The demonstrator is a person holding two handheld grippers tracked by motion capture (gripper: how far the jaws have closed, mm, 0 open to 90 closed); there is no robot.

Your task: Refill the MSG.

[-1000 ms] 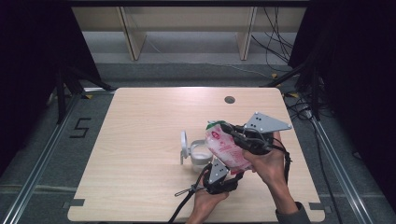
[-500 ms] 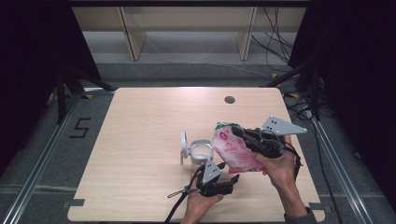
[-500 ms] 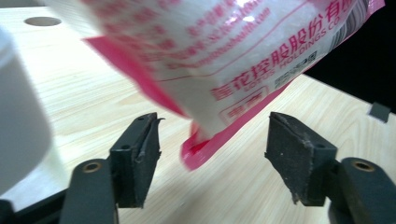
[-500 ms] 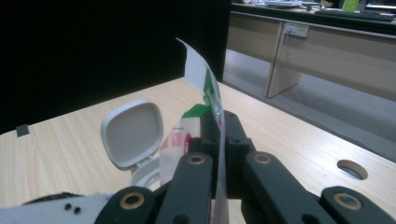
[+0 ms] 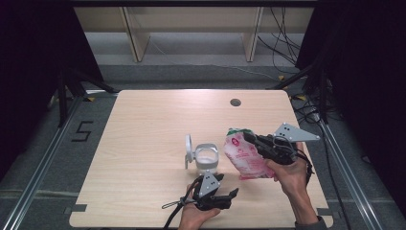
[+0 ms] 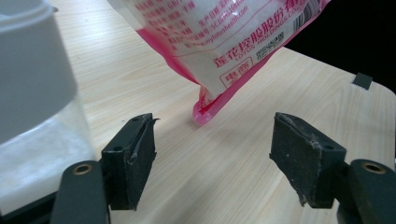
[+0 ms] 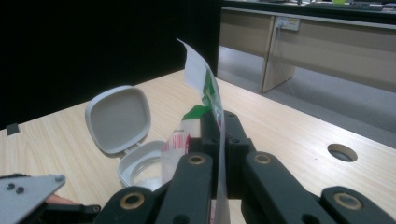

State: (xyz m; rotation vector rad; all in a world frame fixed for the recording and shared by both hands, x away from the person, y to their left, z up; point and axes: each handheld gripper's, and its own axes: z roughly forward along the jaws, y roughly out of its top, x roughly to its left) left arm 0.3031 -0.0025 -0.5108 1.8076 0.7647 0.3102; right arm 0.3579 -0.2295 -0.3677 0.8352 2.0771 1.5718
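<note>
Right gripper (image 5: 249, 138): fingers clamped on the top edge of a pink-and-white bag (image 5: 244, 155), held tilted above the counter (image 5: 143, 124).
Left gripper (image 5: 225, 195): fingers apart, just been opening, nothing between them.
Container (image 5: 207, 159): white, hinged lid up, just left of the bag.

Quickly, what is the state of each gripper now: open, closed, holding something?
Left gripper: open, jaws have just been opening, nothing between them.
Right gripper: closed on the pink bag.
</note>
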